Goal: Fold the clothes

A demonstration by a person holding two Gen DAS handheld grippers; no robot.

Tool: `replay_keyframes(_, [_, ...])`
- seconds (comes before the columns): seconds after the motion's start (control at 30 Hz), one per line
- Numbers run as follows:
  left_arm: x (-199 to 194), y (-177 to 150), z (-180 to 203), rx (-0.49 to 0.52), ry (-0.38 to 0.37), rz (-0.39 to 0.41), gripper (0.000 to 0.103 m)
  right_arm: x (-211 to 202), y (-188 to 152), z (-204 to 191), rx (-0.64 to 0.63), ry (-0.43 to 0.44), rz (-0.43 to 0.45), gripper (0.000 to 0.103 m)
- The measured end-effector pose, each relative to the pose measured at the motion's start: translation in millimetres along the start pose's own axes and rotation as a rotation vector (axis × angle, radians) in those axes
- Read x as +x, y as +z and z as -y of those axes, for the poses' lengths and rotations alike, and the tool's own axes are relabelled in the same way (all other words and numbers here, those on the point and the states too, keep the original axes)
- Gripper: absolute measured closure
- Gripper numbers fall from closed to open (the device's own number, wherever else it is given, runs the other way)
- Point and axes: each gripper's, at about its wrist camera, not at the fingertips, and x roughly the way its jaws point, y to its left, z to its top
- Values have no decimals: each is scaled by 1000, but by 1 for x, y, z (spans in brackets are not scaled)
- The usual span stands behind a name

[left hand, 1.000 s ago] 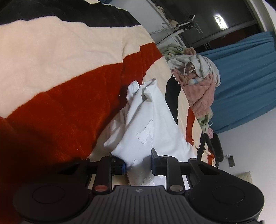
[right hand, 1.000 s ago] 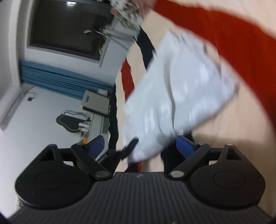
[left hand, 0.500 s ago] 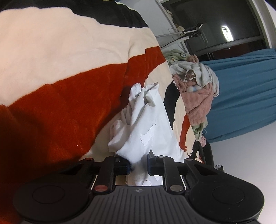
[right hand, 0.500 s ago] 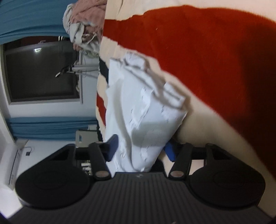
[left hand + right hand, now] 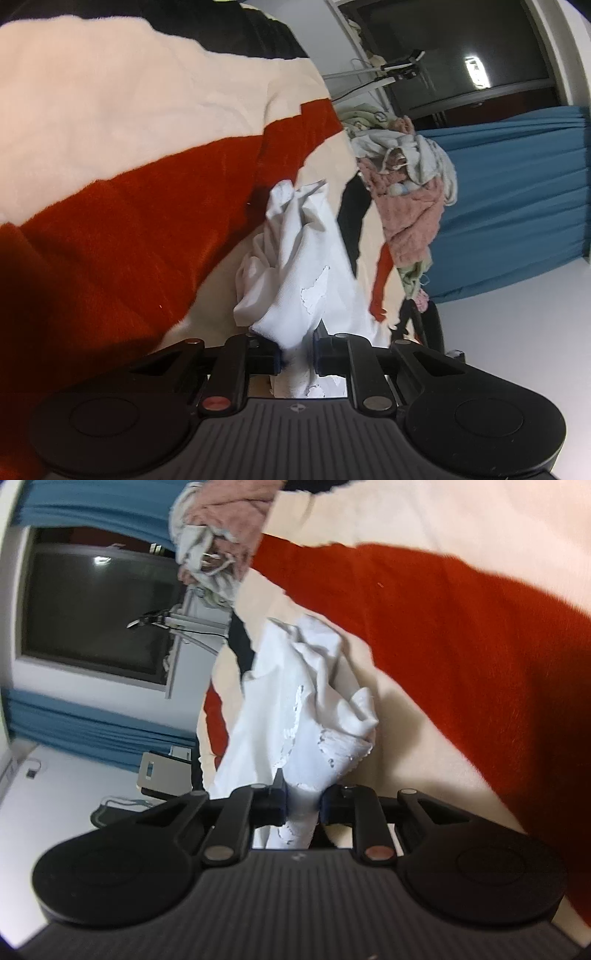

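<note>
A crumpled white garment (image 5: 299, 266) with a cracked print lies bunched on a red, cream and black blanket (image 5: 129, 206). My left gripper (image 5: 295, 356) has its jaws closing, and a fold of the white cloth is squeezed between its pads. In the right wrist view the same white garment (image 5: 303, 709) rises from my right gripper (image 5: 301, 806). Its jaws are closing too, with the cloth pinched between the two pads. Each gripper holds a different edge of the garment.
A heap of pink, grey and green clothes (image 5: 410, 199) sits on the far part of the blanket, and shows as a clothes heap (image 5: 218, 531) in the right wrist view. Blue curtains (image 5: 517, 199), a dark window (image 5: 96, 609) and a metal stand (image 5: 388, 70) lie beyond.
My right gripper's jaws went from wide apart around the white garment to pinched on it. The left gripper's jaws narrowed on their fold of cloth.
</note>
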Motion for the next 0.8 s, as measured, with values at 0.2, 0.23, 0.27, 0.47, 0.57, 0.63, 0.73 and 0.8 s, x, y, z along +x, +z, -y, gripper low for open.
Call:
replay_keyframes(0.2, [-23, -11, 18, -6, -69, -21, 89, -37, -5, -22, -98, 17, 60, 85])
replay_keyframes(0.23, [-26, -13, 24, -10, -87, -33, 89, -45, -4, -24, -93, 22, 75, 85])
replay_keyframes(0.27, [-29, -15, 30, -13, -104, -44, 89, -54, -3, -27, -86, 28, 90, 85])
replay_keyframes(0.47, [-23, -24, 93, 23, -168, -161, 89, -114, 22, -50, 2, 76, 179, 85])
replay_keyframes(0.57, [2, -32, 137, 40, -153, -244, 89, -145, 47, -59, 7, 84, 229, 85])
replay_keyframes(0.63, [28, -39, 170, 84, -143, -300, 89, -158, 72, -62, 8, 65, 256, 85])
replay_keyframes(0.73, [81, -49, 217, 212, -154, -348, 89, -162, 115, -61, 15, 22, 293, 85])
replay_keyframes(0.8, [126, -56, 249, 281, -140, -383, 89, -157, 148, -56, 7, -16, 324, 85])
